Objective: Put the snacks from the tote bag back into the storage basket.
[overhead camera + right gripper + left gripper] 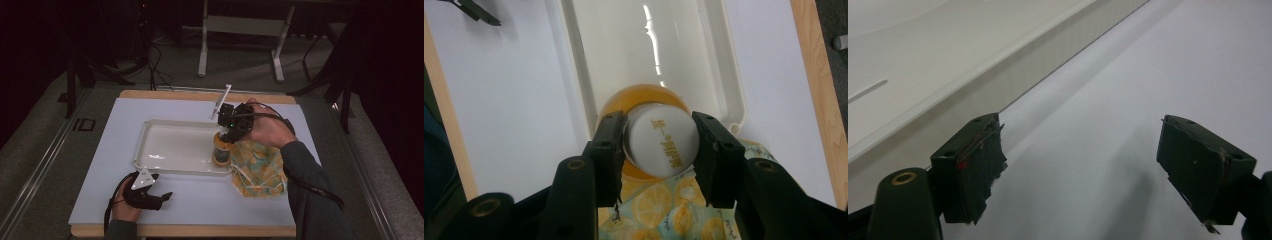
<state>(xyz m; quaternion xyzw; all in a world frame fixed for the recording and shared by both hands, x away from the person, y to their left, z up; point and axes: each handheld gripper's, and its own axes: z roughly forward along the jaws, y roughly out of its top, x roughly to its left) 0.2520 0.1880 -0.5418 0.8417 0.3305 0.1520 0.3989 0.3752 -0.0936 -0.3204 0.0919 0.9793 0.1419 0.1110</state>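
High view: an orange bottle (220, 151) with a white cap is seen standing upright inside the white tray (165, 150), in its near right corner, and it is gripped from above at the cap by the right gripper (225, 134), which is held by the person's right hand (267, 131). A yellow lemon-print cloth (257, 167) is spread on the white table (200, 197) just beside that corner of the tray, touching its rim. In the right gripper view the cap (663, 146) is pinched between the two black jaws, whose pads are pressed against its sides, and the cloth is seen below it. The left gripper (162, 196) is rested on the table in front of the tray; in the left gripper view its jaws are spread wide with nothing held between them, and the tray wall is seen just beside one jaw
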